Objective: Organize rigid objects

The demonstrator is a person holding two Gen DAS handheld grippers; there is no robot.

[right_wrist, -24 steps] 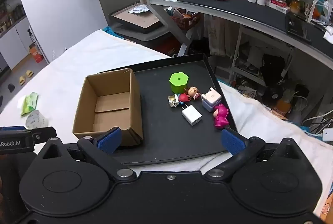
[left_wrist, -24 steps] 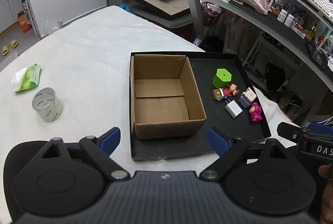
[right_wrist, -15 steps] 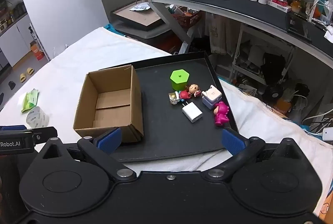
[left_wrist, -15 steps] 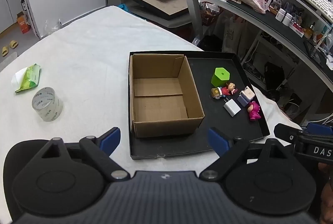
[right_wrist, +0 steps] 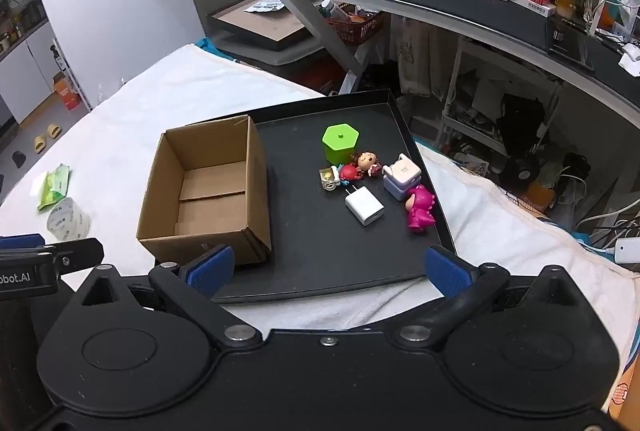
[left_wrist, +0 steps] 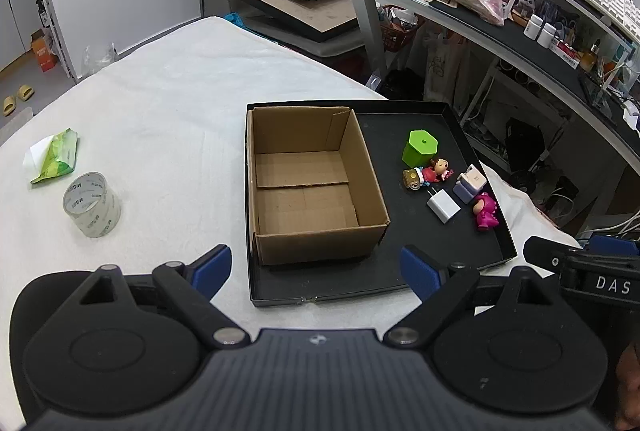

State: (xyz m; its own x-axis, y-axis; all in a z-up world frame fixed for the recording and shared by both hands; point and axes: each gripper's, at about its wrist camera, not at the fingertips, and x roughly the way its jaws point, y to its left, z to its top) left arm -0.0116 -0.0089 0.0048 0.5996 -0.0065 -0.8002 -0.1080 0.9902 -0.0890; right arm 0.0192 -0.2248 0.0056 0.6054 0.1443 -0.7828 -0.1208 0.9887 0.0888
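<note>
right wrist: jaws spread, empty; white charger (right_wrist: 364, 205) on black tray (right_wrist: 320, 263), well ahead.

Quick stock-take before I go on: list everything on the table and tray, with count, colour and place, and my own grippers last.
tray: 1, black, on the white-covered table
cardboard box: 1, brown, open and empty, left part of tray
hexagonal container: 1, green, tray, right of box
doll figure: 1, red with brown hair, lying just in front of the container
small charm: 1, gold-toned, beside the doll
charger plug: 1, white, tray
small box-shaped toy: 1, lilac and white, right of charger
dinosaur figure: 1, magenta, near tray's right rim
tape roll: 1, clear, table left of tray
packet: 1, green, behind the tape
left gripper: open, empty
right gripper: open, empty
</note>
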